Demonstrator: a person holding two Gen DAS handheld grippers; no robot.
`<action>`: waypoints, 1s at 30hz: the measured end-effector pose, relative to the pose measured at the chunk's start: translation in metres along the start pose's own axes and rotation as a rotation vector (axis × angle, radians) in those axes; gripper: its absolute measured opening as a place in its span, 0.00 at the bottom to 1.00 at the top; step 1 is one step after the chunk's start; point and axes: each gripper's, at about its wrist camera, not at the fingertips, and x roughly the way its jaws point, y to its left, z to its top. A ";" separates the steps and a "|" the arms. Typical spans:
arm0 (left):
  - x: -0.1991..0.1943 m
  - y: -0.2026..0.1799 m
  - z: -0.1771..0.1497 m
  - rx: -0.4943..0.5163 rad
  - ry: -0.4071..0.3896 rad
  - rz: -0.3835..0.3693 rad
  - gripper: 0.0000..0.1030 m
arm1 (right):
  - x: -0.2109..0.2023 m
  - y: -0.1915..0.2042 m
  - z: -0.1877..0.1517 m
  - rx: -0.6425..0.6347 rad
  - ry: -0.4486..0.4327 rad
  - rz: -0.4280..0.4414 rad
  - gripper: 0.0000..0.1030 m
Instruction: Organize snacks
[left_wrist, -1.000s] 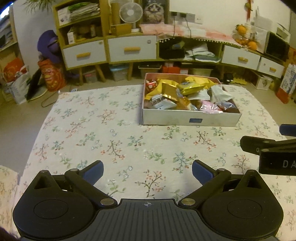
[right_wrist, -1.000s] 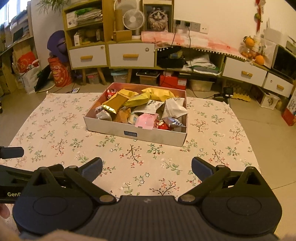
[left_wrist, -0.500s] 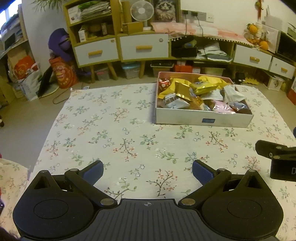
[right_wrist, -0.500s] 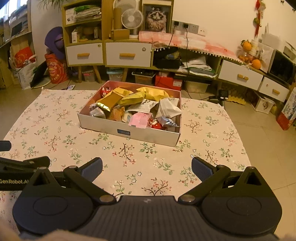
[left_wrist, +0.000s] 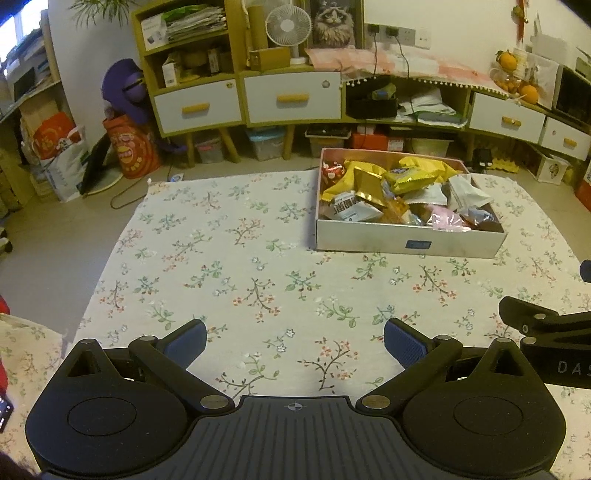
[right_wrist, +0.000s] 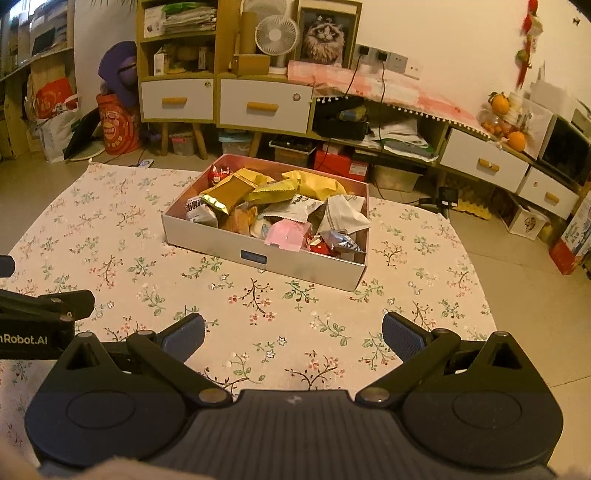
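Both cameras now see the box from a different place than one second ago: in the left wrist view it sits more to the right and higher, and in the right wrist view it has come a little nearer to the middle.

Nearest to the left camera, the left gripper (left_wrist: 294, 341) hangs over the flowered cloth (left_wrist: 236, 266) with its jaws wide apart and nothing between the blue pads. The right gripper (right_wrist: 293, 332) is the same, jaws wide and empty, above the near part of the cloth. Each gripper shows at the edge of the other's view, so they are side by side.

Farther on, the box (right_wrist: 295, 264) stands on the cloth, well apart from both grippers. It is open at the top and full of snack packets. A gold packet (right_wrist: 225, 194) lies on top at the far left side, yellow packets (right_wrist: 314, 184) lie at the back, a pink packet (right_wrist: 286, 236) is close to the front wall, and white packets (right_wrist: 345, 214) are on the right side. A small red packet (right_wrist: 218, 173) is in the far left corner.

Behind the cloth, a wooden cabinet (left_wrist: 291, 98) with white drawers stands along the wall. A white fan (left_wrist: 288, 27) and a cat picture (left_wrist: 334, 20) stand on top of it, and oranges (right_wrist: 511, 138) lie on the right end.
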 end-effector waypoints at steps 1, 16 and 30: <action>0.000 0.000 0.000 0.001 0.000 0.000 1.00 | 0.000 0.000 0.000 0.000 0.001 0.000 1.00; 0.000 -0.001 0.000 0.006 0.001 0.001 1.00 | 0.000 0.002 -0.001 -0.010 0.010 0.004 1.00; 0.000 -0.001 -0.001 0.009 0.006 0.002 1.00 | 0.001 0.003 -0.002 -0.010 0.022 0.006 1.00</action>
